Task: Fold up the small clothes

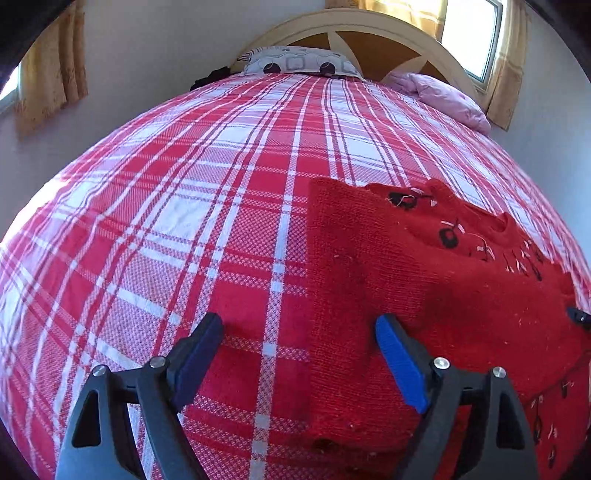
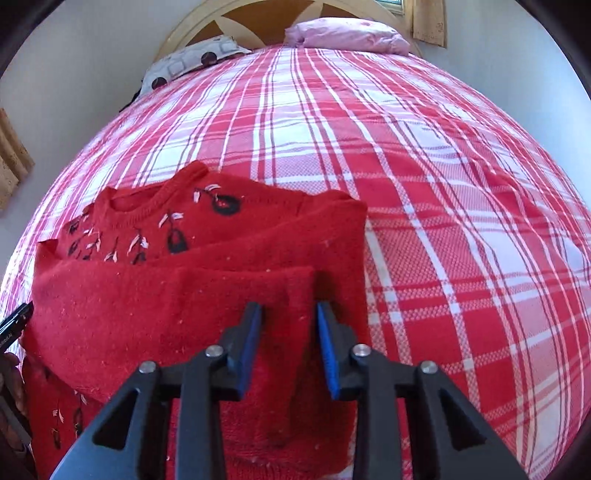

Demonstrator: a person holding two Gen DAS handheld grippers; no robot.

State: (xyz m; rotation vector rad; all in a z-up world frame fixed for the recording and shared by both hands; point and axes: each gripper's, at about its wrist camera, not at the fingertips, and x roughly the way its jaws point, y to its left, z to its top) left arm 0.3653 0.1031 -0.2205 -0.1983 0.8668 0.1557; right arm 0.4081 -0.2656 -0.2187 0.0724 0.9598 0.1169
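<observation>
A red knitted sweater (image 1: 424,295) with black and pink embroidery near the neck lies flat on the plaid bedspread (image 1: 184,221). My left gripper (image 1: 300,326) hangs open and wide over the sweater's left edge, one finger above the bedspread and the other above the knit, with nothing held. In the right wrist view the sweater (image 2: 166,314) has a sleeve (image 2: 221,291) folded across its body. My right gripper (image 2: 289,312) stands just above the sleeve's end with a narrow gap between its pads. The knit lies flat under them, not pinched.
The bed reaches back to a curved headboard (image 1: 369,26) with a patterned pillow (image 1: 299,61) and a pink pillow (image 1: 443,96). Curtained windows flank it. Bare bedspread stretches left of the sweater and beyond it.
</observation>
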